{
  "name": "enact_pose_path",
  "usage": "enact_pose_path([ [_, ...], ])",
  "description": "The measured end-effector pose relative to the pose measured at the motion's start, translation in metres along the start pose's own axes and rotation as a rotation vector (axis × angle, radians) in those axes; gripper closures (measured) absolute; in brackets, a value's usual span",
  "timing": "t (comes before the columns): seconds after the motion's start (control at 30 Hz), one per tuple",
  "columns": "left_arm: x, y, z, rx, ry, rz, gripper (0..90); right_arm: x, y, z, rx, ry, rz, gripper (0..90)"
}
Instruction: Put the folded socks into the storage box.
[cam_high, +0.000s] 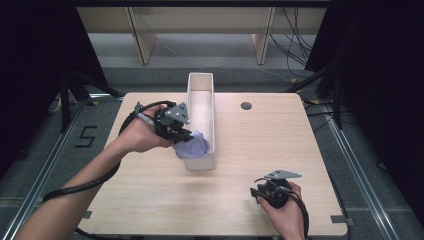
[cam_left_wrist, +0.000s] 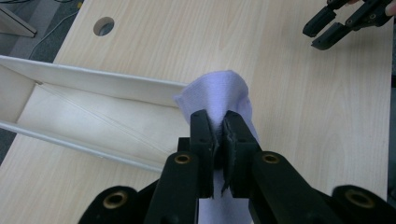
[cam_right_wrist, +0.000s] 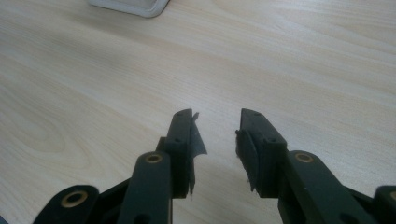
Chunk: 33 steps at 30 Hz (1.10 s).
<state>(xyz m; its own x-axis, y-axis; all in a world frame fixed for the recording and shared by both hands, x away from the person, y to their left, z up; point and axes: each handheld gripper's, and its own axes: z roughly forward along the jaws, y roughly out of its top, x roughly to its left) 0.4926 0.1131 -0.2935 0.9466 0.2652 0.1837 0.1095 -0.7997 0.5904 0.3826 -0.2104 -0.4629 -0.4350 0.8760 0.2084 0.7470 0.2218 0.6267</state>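
Step in hand: carrying a pale lilac cloth (cam_high: 192, 145) to the long white tray (cam_high: 212, 107), by the look of it to drop it inside.
Left tongs (cam_left_wrist: 219, 133): jaws pinched narrow on a fold of the cloth, which bunches above the tips and hangs down behind them.
Cloth position: in the high view it sits at the near end of the tray, draped over its left wall, half in and half out; the left gripper view shows it at the rim with the tray's bare floor beyond it.
Right tongs (cam_right_wrist: 217, 140): jaws wide apart with nothing between them, resting low over the bare counter (cam_high: 260, 145), well apart from the tray.
Doing it well: I judge that the cloth should be carried fully past the wall, so its hanging tail clears the rim before the pinch is let go.
Release: best made low over the tray floor, so the cloth lands in a heap rather than draping back over the edge.
Risk: the tail could catch the rim and nudge the light tray; the free right tongs could steady its near end.
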Motion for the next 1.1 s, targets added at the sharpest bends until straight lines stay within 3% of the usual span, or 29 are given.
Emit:
enact_pose_path([
  [0.13,0.006,0.004,0.0,0.004,0.007,0.003,83.6,-0.002,0.0,-0.001,0.012,-0.007,-0.02,65.8],
  [0.3,0.014,0.009,0.004,0.006,0.008,0.009,83.5,-0.001,0.0,-0.001,0.004,-0.001,0.0,65.8],
  [0.37,0.017,0.01,0.006,0.007,0.011,0.007,83.5,-0.003,0.0,0.0,-0.011,-0.003,-0.035,65.8],
  [0.47,0.021,0.012,0.009,0.015,0.011,0.008,83.4,-0.002,-0.001,0.001,-0.012,0.005,-0.03,65.8],
  [0.7,0.031,0.012,0.014,-0.007,0.023,-0.01,83.4,-0.004,-0.001,0.001,-0.01,-0.004,-0.03,65.9],
  [0.8,0.035,0.013,0.017,-0.011,0.023,-0.009,83.3,-0.002,0.0,-0.002,0.01,-0.016,-0.004,65.9],
  [0.97,0.04,0.011,0.024,-0.001,0.03,-0.011,83.4,-0.003,0.0,-0.001,-0.008,-0.014,-0.026,65.9],
  [1.07,0.042,0.009,0.028,0.003,0.027,-0.015,83.4,-0.002,0.0,-0.001,0.003,-0.014,-0.008,66.0],
  [1.1,0.043,0.009,0.03,0.012,0.023,-0.015,83.4,-0.004,0.0,0.001,-0.014,-0.002,-0.031,65.9],
])
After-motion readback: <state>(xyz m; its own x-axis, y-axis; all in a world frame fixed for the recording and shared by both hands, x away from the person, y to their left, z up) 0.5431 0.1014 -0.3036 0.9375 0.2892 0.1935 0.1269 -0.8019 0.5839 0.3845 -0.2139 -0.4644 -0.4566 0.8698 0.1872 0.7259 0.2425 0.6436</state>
